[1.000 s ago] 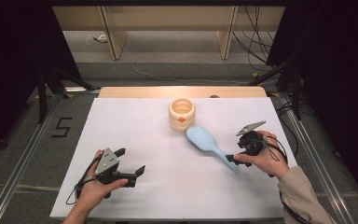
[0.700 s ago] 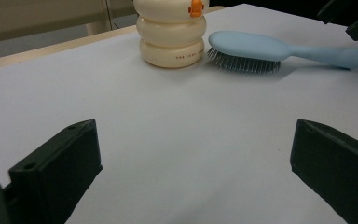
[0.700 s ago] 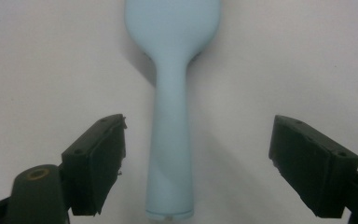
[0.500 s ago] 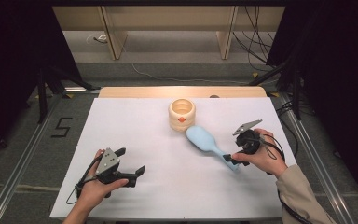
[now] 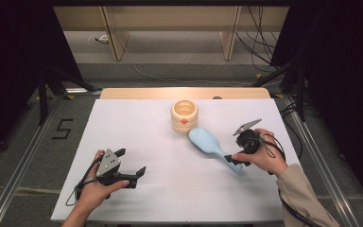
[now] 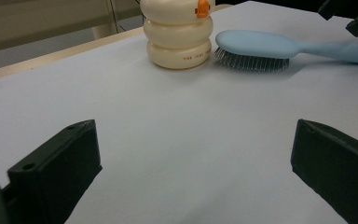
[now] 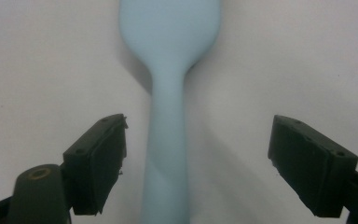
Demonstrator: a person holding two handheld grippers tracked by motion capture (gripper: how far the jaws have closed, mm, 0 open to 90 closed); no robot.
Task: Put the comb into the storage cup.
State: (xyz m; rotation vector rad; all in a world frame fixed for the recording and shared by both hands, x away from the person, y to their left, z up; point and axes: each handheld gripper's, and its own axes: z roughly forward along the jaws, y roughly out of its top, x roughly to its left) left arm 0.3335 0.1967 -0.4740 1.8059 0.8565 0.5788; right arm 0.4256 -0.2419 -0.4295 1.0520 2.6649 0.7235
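Observation:
A light blue hairbrush [image 5: 207, 141] lies bristles down on the white table, its handle [image 7: 168, 140] pointing toward the near right. My right gripper [image 7: 198, 142] stands open astride that handle, which runs closer to the left jaw and touches neither pad. From above, the right gripper [image 5: 237, 161] sits at the handle's end. A cream ringed container [image 5: 184, 115] with an orange mark stands just behind the brush head. My left gripper [image 5: 131, 161] rests open at the near left with nothing between its jaws, facing the container [image 6: 177, 37] and the brush [image 6: 256, 46].
The white sheet [image 5: 146, 132] covers the table, with a wooden strip [image 5: 137, 93] along its far edge. Dark stands and cables flank both sides. A "5" is marked on the floor [image 5: 62, 128] to the left.
The right hand has edged slightly left over the brush handle. The left hand, brush and container have not moved.

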